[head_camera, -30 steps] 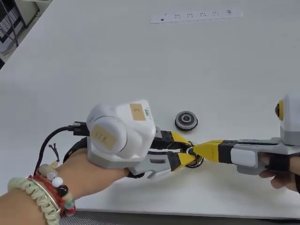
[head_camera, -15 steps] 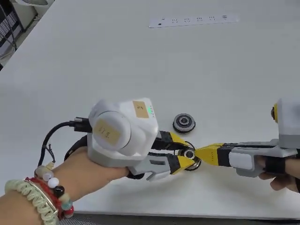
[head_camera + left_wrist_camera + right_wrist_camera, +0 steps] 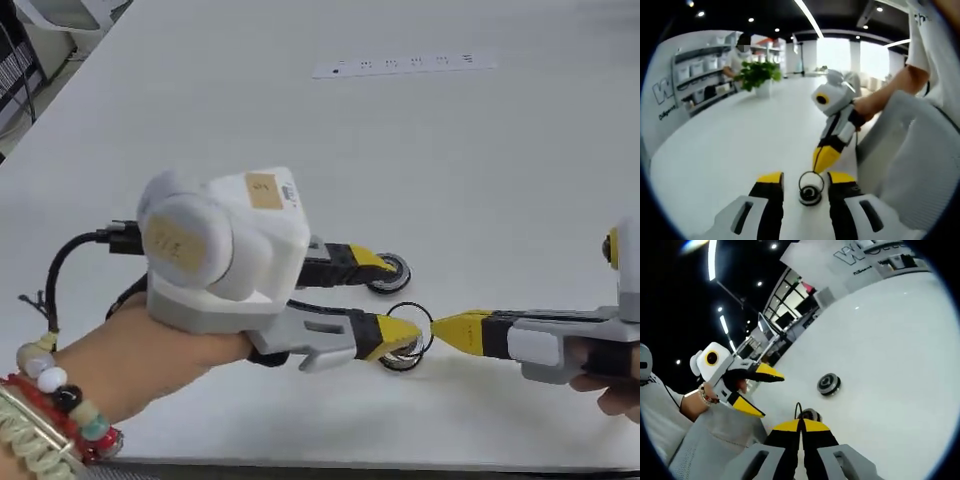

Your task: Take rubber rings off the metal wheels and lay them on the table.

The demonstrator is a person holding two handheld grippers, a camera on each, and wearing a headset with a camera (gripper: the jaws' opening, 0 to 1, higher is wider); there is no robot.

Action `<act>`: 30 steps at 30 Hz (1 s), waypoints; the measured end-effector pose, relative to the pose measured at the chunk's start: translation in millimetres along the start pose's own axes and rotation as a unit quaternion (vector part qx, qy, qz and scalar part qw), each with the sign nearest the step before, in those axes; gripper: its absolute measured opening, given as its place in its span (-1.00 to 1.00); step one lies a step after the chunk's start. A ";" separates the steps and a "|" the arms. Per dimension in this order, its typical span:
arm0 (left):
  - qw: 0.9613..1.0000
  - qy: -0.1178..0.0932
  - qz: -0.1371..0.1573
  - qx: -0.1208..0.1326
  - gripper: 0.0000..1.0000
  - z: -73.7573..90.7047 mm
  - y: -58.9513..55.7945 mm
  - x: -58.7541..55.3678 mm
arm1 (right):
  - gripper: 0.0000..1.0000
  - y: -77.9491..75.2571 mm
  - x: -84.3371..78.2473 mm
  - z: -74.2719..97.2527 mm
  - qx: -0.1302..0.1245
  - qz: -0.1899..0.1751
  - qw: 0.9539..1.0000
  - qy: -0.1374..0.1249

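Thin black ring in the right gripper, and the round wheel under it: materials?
Thin black ring: looks like matte rubber; it bends into a thin loop pinched in the right gripper. Round wheel: probably metal, dark rim, silvery hub catching light.

The left tongs (image 3: 398, 300) stand spread around a metal wheel (image 3: 810, 194); the right tongs (image 3: 440, 328), pinching its rubber ring (image 3: 801, 181), block their front. A second wheel (image 3: 392, 275) sits near, outside the far jaw. Beyond it the desk (image 3: 470, 170) lies open.
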State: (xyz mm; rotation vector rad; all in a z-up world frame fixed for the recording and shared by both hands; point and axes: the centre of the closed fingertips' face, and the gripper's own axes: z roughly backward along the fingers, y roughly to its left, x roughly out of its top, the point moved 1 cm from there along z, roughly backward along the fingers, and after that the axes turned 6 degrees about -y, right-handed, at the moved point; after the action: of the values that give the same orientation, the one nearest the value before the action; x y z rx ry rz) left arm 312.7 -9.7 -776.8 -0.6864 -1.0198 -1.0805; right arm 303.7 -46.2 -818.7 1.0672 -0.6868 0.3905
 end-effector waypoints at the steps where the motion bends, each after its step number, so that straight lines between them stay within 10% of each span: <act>1: 1.000 -0.002 -0.002 0.003 -0.24 4.7 0.3 3.0 | -1.00 1.7 0.8 2.9 -0.001 0.002 1.000 -0.002; 30: 0.996 -0.020 -0.002 0.082 0.47 113.9 -6.0 19.4 | -1.00 38.2 29.1 65.2 -0.043 0.049 0.996 -0.054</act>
State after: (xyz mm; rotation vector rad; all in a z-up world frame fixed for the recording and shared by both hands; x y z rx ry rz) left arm 272.3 78.5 -713.7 -0.5751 -1.1318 -0.9777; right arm 280.9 -88.6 -753.5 0.9801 -0.8470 0.3859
